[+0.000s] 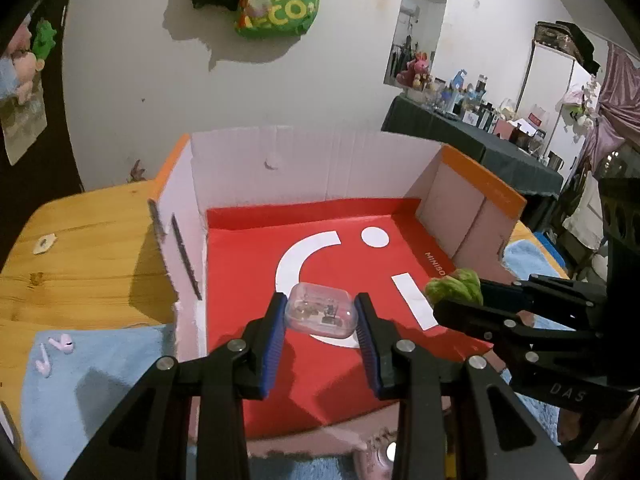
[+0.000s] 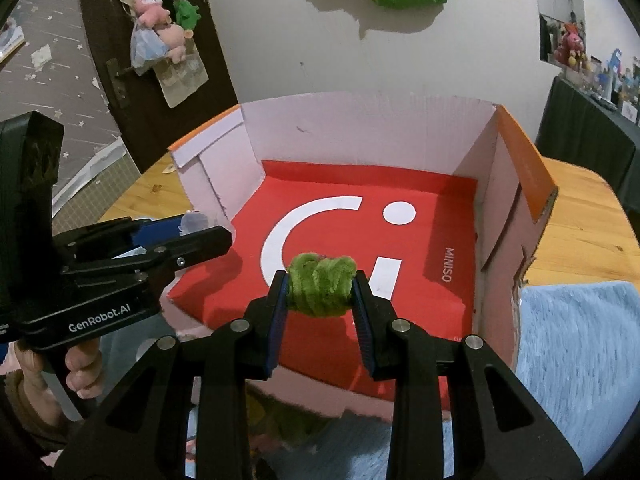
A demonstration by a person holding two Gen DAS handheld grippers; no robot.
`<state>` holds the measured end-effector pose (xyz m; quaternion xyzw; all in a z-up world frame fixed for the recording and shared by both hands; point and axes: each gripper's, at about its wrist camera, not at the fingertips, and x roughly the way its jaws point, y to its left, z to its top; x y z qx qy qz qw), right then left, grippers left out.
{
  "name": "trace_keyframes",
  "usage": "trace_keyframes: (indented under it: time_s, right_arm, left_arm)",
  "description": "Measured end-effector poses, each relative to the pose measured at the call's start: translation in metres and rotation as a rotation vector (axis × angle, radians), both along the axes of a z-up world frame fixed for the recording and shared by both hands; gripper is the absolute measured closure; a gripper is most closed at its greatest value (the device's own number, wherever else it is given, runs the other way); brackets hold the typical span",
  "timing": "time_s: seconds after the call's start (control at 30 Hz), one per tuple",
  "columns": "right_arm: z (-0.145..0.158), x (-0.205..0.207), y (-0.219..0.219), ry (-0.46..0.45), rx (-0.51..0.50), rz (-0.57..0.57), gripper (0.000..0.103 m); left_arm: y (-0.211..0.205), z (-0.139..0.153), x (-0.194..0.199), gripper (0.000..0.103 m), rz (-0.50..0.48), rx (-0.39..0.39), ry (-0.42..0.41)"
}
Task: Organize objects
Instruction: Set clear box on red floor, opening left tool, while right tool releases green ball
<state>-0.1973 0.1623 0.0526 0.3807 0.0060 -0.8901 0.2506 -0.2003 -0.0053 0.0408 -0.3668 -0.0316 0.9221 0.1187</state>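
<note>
A clear plastic case (image 1: 321, 315) was clamped between the pads of the left hand-held gripper (image 1: 322, 322) and held above the red floor of an open cardboard box (image 1: 304, 168). A green fuzzy ball (image 2: 322, 289) was pinched in the right hand-held gripper (image 2: 321, 294) over the same floor, toward its right side. Both were apparently carried there to be dropped inside, the box serving as the collecting place. The box stood on the wooden bench (image 1: 80, 248), near its far edge. Two pink earbuds (image 1: 54, 354) were left on a blue towel (image 1: 112, 364) outside the box's left wall, not yet gathered.
</note>
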Motion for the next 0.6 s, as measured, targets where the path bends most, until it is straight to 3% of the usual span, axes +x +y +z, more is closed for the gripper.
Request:
trace_keyframes:
  time_s: [0.27,0.6]
  right_arm:
    - [-0.014,-0.024,0.001,-0.086,0.006,0.001,0.074]
    - [-0.022,-0.036,-0.003,-0.109,0.082,-0.011,0.074]
  left_arm:
    - [0.002,-0.016,-0.023,0.067,0.005,0.000,-0.053]
    - [0.002,-0.029,-0.038,0.067,0.003,0.011,-0.099]
